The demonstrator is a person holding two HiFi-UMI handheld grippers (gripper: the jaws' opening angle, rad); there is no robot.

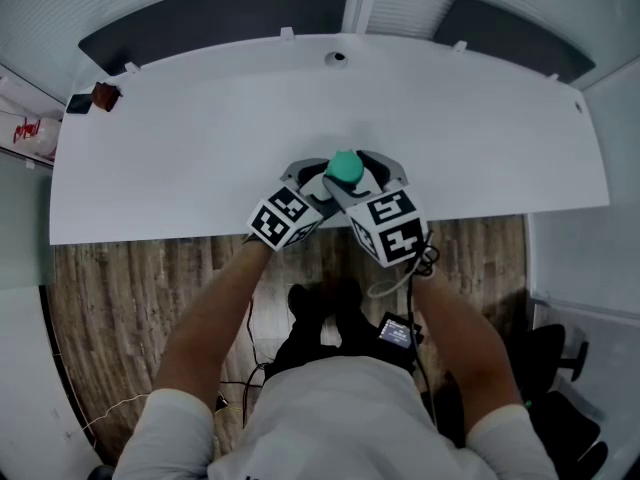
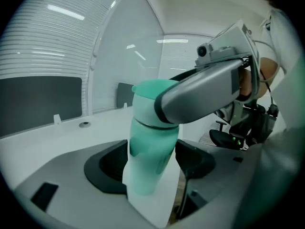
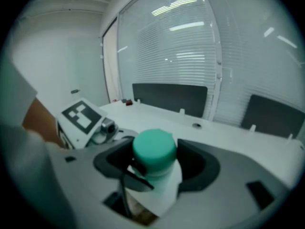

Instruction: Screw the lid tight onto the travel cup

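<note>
- Because the travel cup [image 2: 147,166] stands right at the near edge of the surface [image 1: 200,128], about midway along it, with bare floor [image 1: 130,288] showing just below, any sideways shove during the twist could carry it over that edge.
- The left gripper [image 2: 153,168] has its jaws closed on the cup's pale green body, low down. The hold looks firm, but the wall is smooth. I judge that the body could spin inside the pads once the thread starts to bite, and the lid would then never get tight.
- The right gripper [image 3: 155,163] has its jaws spread wide round the lid [image 3: 153,147], with the pads seemingly pressed against its sides. The lid is round and slick, so under too light a squeeze the pads may slide round it and not turn it.
- The lid sits on top of the cup, but no view shows whether it is level on the thread. Started crooked, it could cross-thread and jam while feeling tight.
- The two grippers are crowded together, with the right one's jaw lying across the lid just above the left one's. A long turn of the wrist could knock one against the other and break a grip.
- Pressing down unevenly while turning could tip the cup toward the person, since its foot is so close to the edge.
</note>
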